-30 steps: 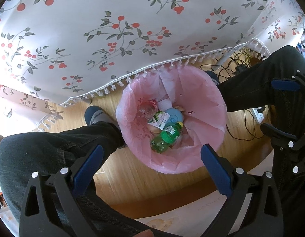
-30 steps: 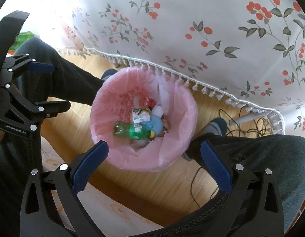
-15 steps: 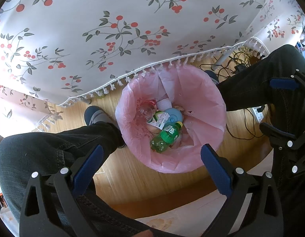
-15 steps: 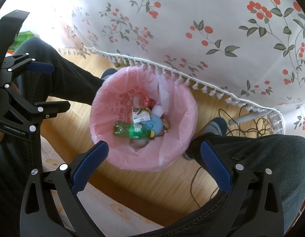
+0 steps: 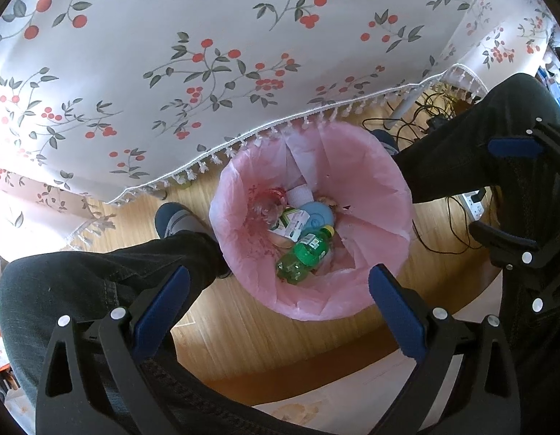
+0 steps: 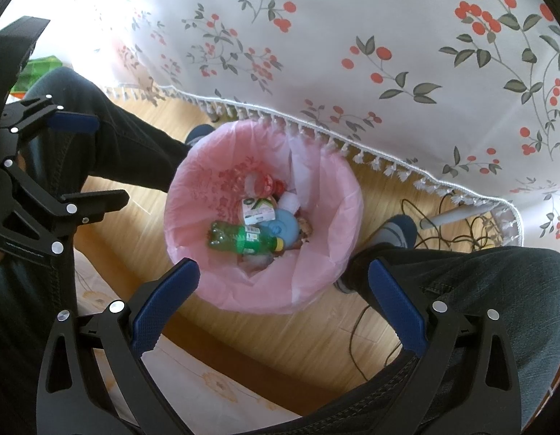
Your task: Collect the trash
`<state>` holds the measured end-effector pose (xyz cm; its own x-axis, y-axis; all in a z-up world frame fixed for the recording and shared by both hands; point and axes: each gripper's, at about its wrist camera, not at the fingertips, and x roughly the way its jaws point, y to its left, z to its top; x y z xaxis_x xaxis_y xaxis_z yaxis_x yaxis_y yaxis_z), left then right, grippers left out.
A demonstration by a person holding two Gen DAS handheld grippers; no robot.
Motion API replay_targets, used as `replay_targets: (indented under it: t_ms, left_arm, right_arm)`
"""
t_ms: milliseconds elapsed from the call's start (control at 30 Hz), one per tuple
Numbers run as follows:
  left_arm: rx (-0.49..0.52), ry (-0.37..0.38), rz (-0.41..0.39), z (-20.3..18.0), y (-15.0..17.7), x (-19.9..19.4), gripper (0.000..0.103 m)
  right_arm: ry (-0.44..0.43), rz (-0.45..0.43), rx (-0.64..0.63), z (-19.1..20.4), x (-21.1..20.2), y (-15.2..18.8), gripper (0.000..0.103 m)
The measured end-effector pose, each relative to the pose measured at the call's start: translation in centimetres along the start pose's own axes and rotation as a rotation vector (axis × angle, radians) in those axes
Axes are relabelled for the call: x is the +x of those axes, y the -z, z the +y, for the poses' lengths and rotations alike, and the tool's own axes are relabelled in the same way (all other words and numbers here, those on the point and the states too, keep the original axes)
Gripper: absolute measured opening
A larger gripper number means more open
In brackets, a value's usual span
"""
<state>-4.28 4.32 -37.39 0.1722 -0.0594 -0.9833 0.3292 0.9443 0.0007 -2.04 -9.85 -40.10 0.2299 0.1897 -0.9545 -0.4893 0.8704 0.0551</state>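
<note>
A bin lined with a pink bag (image 5: 374,195) (image 6: 327,199) stands on the wooden floor between the person's legs. In it lie a green plastic bottle (image 5: 303,255) (image 6: 243,240), a light blue round lid (image 5: 316,217) (image 6: 281,225), a labelled carton (image 5: 292,221) (image 6: 257,210) and a clear cup with red print (image 5: 271,199) (image 6: 260,183). My left gripper (image 5: 278,284) hangs above the bin's near side, open and empty. My right gripper (image 6: 283,277) hangs above the bin's near rim, open and empty. Each gripper shows at the edge of the other's view.
A table with a white cherry-print cloth (image 5: 207,72) (image 6: 388,54) and tassel fringe overhangs the bin's far side. The person's legs in dark jeans (image 5: 99,275) (image 6: 461,275) flank the bin. Black cables and a power strip (image 5: 472,203) lie on the floor.
</note>
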Motion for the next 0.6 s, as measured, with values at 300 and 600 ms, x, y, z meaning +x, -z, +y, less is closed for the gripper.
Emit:
replay_targets:
  t_ms: [300,600]
  left_arm:
    - [0.011,-0.001,0.006,-0.16,0.09,0.07,0.098]
    - [0.008,0.006,0.023,-0.02,0.2,0.26,0.098]
  right_arm:
    - [0.001,0.001,0.0,0.0,0.01,-0.06,0.097]
    - [0.001,0.001,0.0,0.07,0.08,0.06,0.097]
